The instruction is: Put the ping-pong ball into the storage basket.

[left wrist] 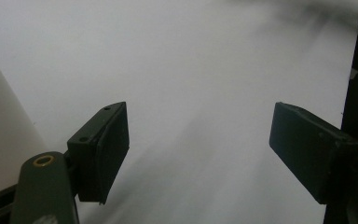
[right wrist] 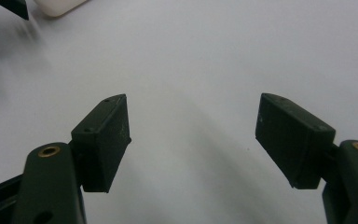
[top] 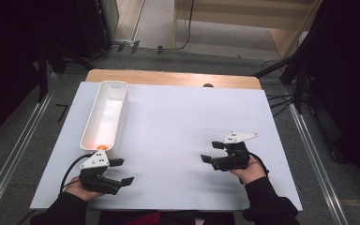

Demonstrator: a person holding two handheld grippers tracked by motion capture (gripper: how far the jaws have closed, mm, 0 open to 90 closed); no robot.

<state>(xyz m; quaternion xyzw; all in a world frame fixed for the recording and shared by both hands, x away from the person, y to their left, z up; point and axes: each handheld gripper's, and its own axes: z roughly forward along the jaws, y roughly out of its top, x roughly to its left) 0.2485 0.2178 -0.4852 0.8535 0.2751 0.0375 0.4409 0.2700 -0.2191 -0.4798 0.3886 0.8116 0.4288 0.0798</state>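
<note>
The tabletop (top: 178, 140) is plain white, with a light wood strip along its far edge. The long tray (top: 104, 115) by the left edge is white too, and a small orange thing (top: 101, 147) glows at its near end. Both the left gripper (top: 122, 171) and the right gripper (top: 212, 152) are black, each topped by a pale grey plate. The person's sleeves are black.

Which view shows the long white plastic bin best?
The high view: the long white plastic bin shows whole, something orange inside. The left gripper view catches a wall, the right gripper view a corner.
</note>
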